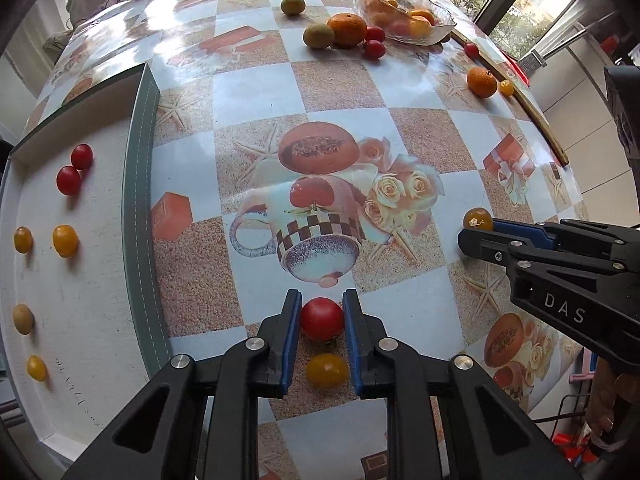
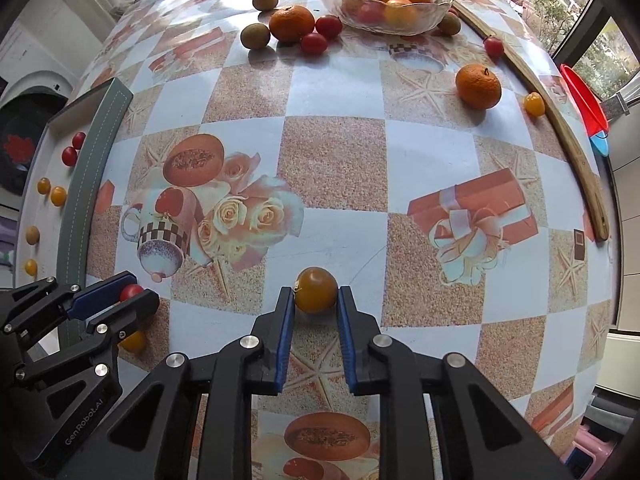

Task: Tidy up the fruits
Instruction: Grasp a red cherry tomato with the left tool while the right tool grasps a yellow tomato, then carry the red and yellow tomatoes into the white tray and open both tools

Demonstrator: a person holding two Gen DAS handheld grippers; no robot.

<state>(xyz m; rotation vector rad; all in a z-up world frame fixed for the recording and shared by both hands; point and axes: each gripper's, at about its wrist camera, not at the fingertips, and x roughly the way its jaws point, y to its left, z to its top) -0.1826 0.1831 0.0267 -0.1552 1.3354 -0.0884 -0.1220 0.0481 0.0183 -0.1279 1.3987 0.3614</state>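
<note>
My left gripper [image 1: 322, 300] points down at the patterned table and is shut on a red cherry tomato [image 1: 322, 318]; its blue pads press both sides. A yellow cherry tomato [image 1: 327, 371] lies on the cloth just behind it, between the finger bases. To the right, my right gripper [image 2: 316, 292] is shut on an orange-yellow cherry tomato [image 2: 316, 289], also resting at table level. The white tray [image 1: 141, 184] with a grey-green rim lies at the left. It holds two red tomatoes [image 1: 69, 180] and several yellow ones [image 1: 65, 240] in rows.
A glass bowl [image 2: 436, 12] of oranges stands at the back. Near it lie a mandarin [image 2: 291, 23], two greenish fruits [image 2: 255, 35] and red tomatoes [image 2: 314, 43]. Another mandarin [image 2: 478, 86] and a yellow tomato [image 2: 534, 104] lie by the wooden edge strip [image 2: 568, 136] at the right.
</note>
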